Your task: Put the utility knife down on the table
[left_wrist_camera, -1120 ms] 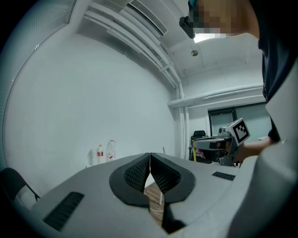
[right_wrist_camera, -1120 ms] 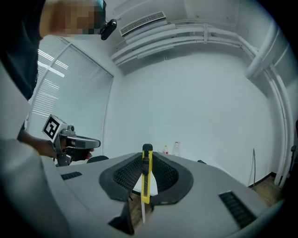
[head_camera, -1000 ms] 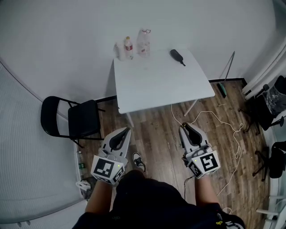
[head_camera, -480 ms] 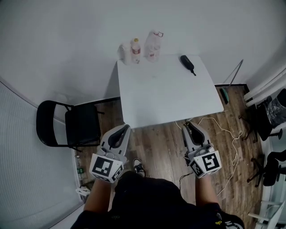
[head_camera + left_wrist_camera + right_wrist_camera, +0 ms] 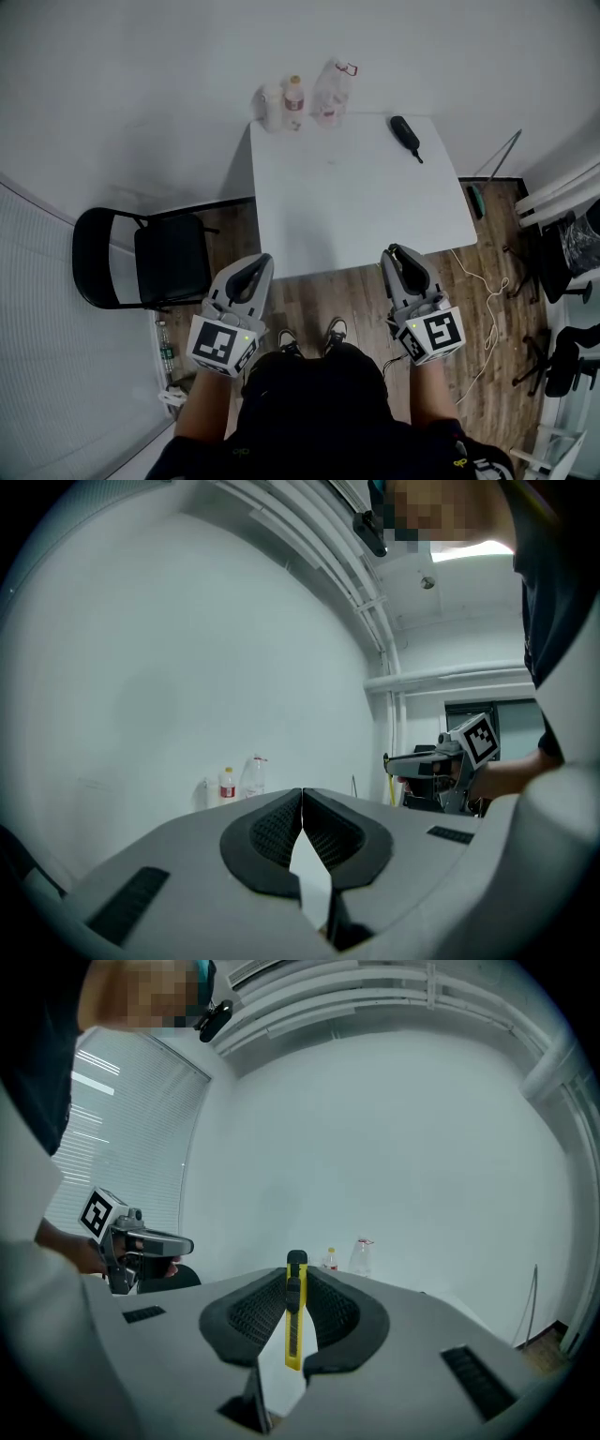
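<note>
A yellow utility knife (image 5: pixel 294 1314) with a black slider stands upright, clamped between the black pads of my right gripper (image 5: pixel 296 1290). In the head view that right gripper (image 5: pixel 398 255) hangs over the wooden floor just short of the white table (image 5: pixel 356 202)'s near edge; the knife itself does not show there. My left gripper (image 5: pixel 260 263) sits at the same height on the left, also short of the table. Seen from its own camera, the left gripper (image 5: pixel 302 803) has its pads pressed together with nothing between them.
At the table's far edge stand three clear bottles (image 5: pixel 298 96), and a black object (image 5: pixel 405 134) lies at the far right corner. A black folding chair (image 5: pixel 141 268) is left of the table. Cables (image 5: pixel 487 309) trail on the floor at right, near office chair bases.
The table has come closer to both grippers across the frames; the person has stepped toward it. Both grippers stay shut, the knife still held in the right one.
</note>
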The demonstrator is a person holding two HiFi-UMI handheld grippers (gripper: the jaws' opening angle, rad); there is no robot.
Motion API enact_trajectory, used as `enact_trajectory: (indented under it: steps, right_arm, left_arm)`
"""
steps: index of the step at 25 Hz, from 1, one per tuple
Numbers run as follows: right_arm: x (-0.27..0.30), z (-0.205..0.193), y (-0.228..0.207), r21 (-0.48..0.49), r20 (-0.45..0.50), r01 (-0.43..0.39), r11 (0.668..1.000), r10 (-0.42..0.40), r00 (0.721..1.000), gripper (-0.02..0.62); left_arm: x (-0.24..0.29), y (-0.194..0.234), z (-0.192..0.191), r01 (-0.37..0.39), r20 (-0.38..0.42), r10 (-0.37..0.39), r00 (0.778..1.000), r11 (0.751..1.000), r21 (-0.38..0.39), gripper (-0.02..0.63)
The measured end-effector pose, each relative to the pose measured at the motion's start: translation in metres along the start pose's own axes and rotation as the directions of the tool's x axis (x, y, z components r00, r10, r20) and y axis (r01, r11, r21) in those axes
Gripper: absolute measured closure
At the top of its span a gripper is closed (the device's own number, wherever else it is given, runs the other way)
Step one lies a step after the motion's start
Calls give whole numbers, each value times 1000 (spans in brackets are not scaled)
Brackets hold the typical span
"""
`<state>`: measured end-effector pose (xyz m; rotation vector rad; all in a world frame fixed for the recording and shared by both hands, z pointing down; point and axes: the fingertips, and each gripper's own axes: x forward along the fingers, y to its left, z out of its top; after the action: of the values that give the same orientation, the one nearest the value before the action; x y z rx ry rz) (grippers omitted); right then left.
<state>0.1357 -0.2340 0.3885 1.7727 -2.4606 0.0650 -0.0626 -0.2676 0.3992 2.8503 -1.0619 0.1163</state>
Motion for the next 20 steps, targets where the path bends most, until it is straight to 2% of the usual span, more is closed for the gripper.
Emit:
enact_trajectory:
  steps: [8, 15, 18, 20]
  right_arm:
    - [47, -12, -51, 18, -24, -101, 995, 102, 995, 520]
    - [91, -45, -89, 12, -96, -213, 977, 213, 972, 520]
    - [112, -70, -92, 5, -166, -253, 968, 250, 954, 520]
    - [129, -99, -90, 18, -260, -284, 959, 279, 924, 520]
  left_arm:
    - [48, 6, 6, -100, -21, 100, 995, 995, -8, 583]
    - [84, 4, -7, -202, -40, 200, 979, 979, -36, 583]
    - [86, 1, -20, -229, -62, 227, 972, 972, -44, 583]
    - [87, 3, -27, -246, -77, 242, 967, 968, -55, 583]
